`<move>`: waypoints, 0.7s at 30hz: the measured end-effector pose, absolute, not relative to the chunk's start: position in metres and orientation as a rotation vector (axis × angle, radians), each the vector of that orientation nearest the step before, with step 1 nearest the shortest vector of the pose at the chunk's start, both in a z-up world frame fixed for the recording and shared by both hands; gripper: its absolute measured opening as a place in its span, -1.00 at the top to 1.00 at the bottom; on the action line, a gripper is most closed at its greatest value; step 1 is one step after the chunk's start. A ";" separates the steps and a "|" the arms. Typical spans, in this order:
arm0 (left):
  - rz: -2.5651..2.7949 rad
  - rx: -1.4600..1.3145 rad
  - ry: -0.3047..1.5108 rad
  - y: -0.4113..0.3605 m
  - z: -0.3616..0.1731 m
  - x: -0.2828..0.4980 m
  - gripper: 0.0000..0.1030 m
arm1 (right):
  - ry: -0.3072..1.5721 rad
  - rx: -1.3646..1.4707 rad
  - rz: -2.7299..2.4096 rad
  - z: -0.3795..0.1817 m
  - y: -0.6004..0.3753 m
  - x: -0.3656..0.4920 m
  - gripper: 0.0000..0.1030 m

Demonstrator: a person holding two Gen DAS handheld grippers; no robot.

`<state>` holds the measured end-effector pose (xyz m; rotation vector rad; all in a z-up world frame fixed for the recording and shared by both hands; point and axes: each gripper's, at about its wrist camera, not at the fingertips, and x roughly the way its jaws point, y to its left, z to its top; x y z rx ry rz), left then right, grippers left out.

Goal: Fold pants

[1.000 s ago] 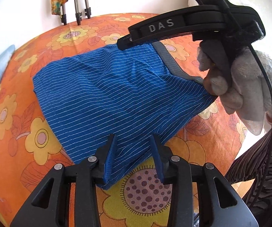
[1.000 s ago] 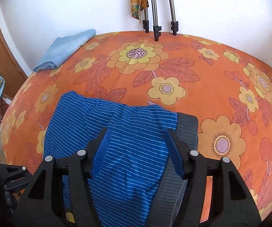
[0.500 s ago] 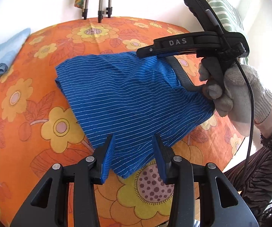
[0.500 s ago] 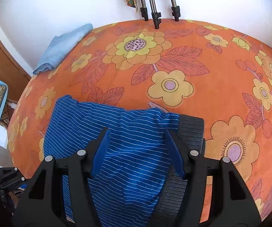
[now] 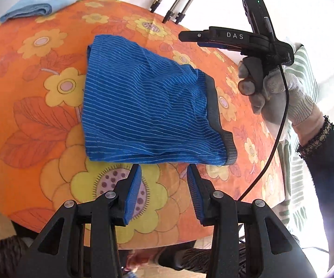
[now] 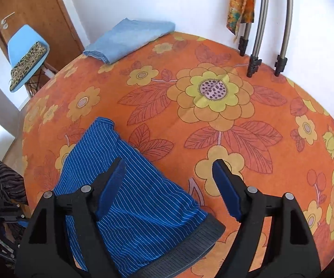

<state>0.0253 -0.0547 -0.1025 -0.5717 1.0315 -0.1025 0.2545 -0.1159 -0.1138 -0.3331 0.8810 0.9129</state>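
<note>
both grippers had let go and pulled back from the pants [image 5: 143, 106], which lay folded near the table's [image 5: 27, 120] front edge; left gripper [image 5: 164, 194] and right gripper [image 6: 169, 187] gaped wide, empty.

The left wrist view looks forward along the left tool [image 5: 164, 178] from the near edge of the counter [image 5: 39, 120], facing down and across it toward the white wall, close above the flowered cloth. The right tool [image 5: 190, 37] crosses its upper right, side-on.

The right wrist view looks along the right tool [image 6: 168, 176] from above the counter [image 6: 248, 153], tilted down and facing the same wall, with a door and blue chair [image 6: 25, 53] at its left.

Both views share the blue striped pants [image 5: 143, 106] [image 6: 130, 199], the folded light-blue cloth [image 5: 39, 7] [image 6: 130, 39] at the far edge, and the metal legs [image 5: 178, 2] [image 6: 257, 34] against the wall.
</note>
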 end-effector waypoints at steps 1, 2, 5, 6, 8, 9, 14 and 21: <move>-0.100 -0.607 1.041 -0.057 -0.107 0.026 0.24 | 0.892 -0.361 0.945 -0.115 -0.110 0.254 -0.55; -0.098 -0.643 1.054 -0.059 -0.111 0.027 0.24 | 0.906 -0.396 0.975 -0.117 -0.104 0.254 -0.55; -0.065 -0.723 1.071 -0.059 -0.121 0.032 0.24 | 0.907 -0.528 1.017 -0.125 -0.086 0.249 -0.55; -0.053 -0.749 1.073 -0.058 -0.124 0.032 0.24 | 0.917 -0.561 1.024 -0.129 -0.081 0.249 -0.55; -0.040 -0.789 1.071 -0.056 -0.128 0.033 0.24 | 0.963 -0.596 1.053 -0.139 -0.073 0.251 -0.55; -0.038 -0.794 1.065 -0.056 -0.128 0.034 0.23 | 0.982 -0.608 1.072 -0.143 -0.071 0.252 -0.55; -0.019 -0.834 1.026 -0.052 -0.127 0.041 0.03 | 1.007 -0.615 1.125 -0.150 -0.065 0.260 -0.55; 0.030 -0.855 0.997 -0.054 -0.129 0.045 0.01 | 1.028 -0.604 1.155 -0.147 -0.064 0.270 -0.54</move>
